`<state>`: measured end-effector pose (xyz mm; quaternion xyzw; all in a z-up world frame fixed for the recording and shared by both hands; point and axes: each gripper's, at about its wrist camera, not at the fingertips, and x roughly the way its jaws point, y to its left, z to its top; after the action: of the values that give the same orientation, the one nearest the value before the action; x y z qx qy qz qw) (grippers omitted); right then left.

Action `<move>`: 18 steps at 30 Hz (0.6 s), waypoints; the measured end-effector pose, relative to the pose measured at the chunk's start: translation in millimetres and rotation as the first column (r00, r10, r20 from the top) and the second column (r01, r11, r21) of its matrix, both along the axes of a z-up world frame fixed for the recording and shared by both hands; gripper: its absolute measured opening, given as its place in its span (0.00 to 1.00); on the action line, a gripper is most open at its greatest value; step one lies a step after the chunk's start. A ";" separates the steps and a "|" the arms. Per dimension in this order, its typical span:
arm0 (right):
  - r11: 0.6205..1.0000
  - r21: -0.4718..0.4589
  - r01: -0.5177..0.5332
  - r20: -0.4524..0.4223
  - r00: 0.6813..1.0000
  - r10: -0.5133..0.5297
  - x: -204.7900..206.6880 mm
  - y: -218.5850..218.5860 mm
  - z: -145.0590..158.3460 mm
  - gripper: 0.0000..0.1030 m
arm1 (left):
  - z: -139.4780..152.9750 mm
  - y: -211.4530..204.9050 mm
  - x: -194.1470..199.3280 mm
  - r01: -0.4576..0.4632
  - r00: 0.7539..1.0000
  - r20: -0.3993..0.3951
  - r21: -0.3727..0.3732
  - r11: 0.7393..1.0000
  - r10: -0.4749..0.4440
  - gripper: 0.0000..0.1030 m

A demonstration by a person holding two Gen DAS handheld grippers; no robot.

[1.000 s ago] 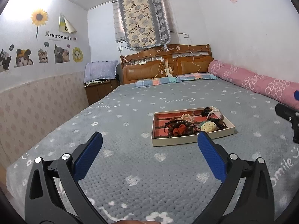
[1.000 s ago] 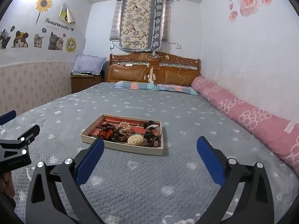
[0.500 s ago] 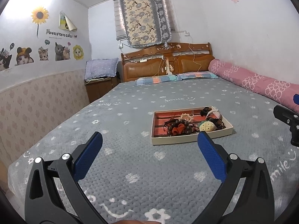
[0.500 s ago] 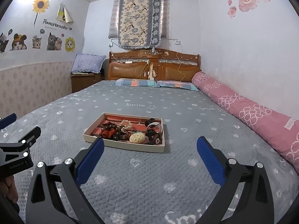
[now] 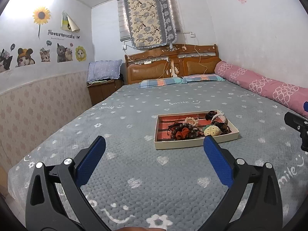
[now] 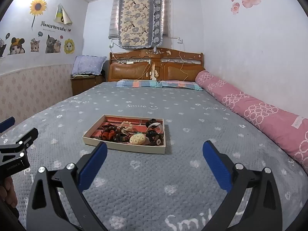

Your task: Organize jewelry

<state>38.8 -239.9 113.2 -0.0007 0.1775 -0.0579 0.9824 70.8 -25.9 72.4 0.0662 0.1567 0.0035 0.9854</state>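
Since the earlier frames, both grippers have been brought slightly nearer the tray (image 5: 194, 144), which is seen lying on the grey bedspread (image 5: 134, 173). Left gripper (image 5: 154, 154): fingers spread wide, nothing held. Right gripper (image 6: 155, 156): fingers likewise spread, nothing held. Jewelry (image 6: 115, 132) is noted heaped inside the tray: dark beads, an orange piece, and what appears to be a pale pineapple-shaped charm (image 6: 137, 139). Neither gripper is touching the tray.
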 end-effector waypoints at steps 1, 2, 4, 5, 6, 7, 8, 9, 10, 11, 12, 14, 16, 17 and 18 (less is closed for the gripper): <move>1.000 -0.001 0.001 0.000 1.000 -0.001 -0.3 0.2 -0.1 0.94 | -0.5 0.0 0.2 0.000 1.000 -0.001 -0.003 1.000 0.000 0.95; 1.000 -0.002 0.001 -0.001 1.000 -0.001 -0.3 0.2 -0.3 0.94 | -0.7 -0.1 -0.1 0.000 1.000 -0.002 -0.006 1.000 0.000 0.95; 1.000 -0.002 0.005 0.001 1.000 -0.005 -0.6 -0.4 -0.4 0.94 | -1.0 -0.1 0.1 0.000 1.000 -0.001 -0.007 1.000 0.000 0.95; 1.000 -0.002 0.007 0.002 1.000 -0.007 -0.4 -0.6 -0.5 0.94 | -1.0 -0.3 0.2 0.001 1.000 -0.002 -0.007 1.000 -0.001 0.95; 1.000 -0.002 0.009 0.002 1.000 -0.009 -0.4 -0.5 -0.4 0.94 | -1.1 -0.6 0.1 0.001 1.000 -0.002 -0.007 1.000 -0.001 0.95; 1.000 -0.001 0.010 0.002 1.000 -0.010 0.0 -0.7 -0.4 0.94 | -1.1 -0.3 0.2 0.000 1.000 -0.001 -0.006 1.000 0.000 0.95; 1.000 0.000 0.012 0.003 1.000 -0.012 0.1 -0.9 -0.6 0.94 | -1.3 -0.7 0.2 0.000 1.000 -0.002 -0.004 1.000 0.000 0.95; 1.000 0.000 0.011 0.003 1.000 -0.011 0.1 -0.7 -0.9 0.94 | -1.3 -0.4 0.2 -0.001 1.000 -0.002 -0.006 1.000 0.001 0.95; 1.000 0.000 0.010 0.001 1.000 -0.010 0.7 -0.3 -1.3 0.94 | -1.7 -1.0 0.0 -0.001 1.000 -0.004 -0.005 1.000 0.001 0.95; 1.000 0.000 0.010 0.000 1.000 -0.010 1.1 0.4 -1.2 0.94 | -1.6 -0.7 0.2 -0.002 1.000 -0.003 -0.005 1.000 0.001 0.95; 1.000 0.001 0.010 0.002 1.000 -0.010 1.5 0.7 -1.2 0.94 | -1.8 -0.7 0.2 -0.005 1.000 -0.002 -0.006 1.000 0.005 0.95; 1.000 0.001 0.009 0.000 1.000 -0.009 2.0 1.1 -1.5 0.94 | -3.1 0.0 1.6 -0.006 1.000 -0.006 -0.012 1.000 0.006 0.95; 1.000 0.000 0.007 -0.002 1.000 -0.007 2.5 2.1 -1.6 0.94 | -3.8 -0.3 2.4 -0.008 1.000 -0.007 -0.013 1.000 0.008 0.95; 1.000 -0.001 0.006 -0.002 1.000 -0.006 2.7 2.7 -1.7 0.94 | -3.9 0.6 3.1 -0.007 1.000 -0.008 -0.012 1.000 0.007 0.95; 1.000 -0.003 0.005 -0.002 1.000 -0.005 3.2 3.1 -1.1 0.94 | -4.1 0.8 3.1 -0.009 1.000 -0.007 -0.011 1.000 0.009 0.95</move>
<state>42.0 -236.7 112.0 -0.0017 0.1785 -0.0606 0.9821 73.8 -25.1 68.3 0.0601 0.1604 0.0067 0.9852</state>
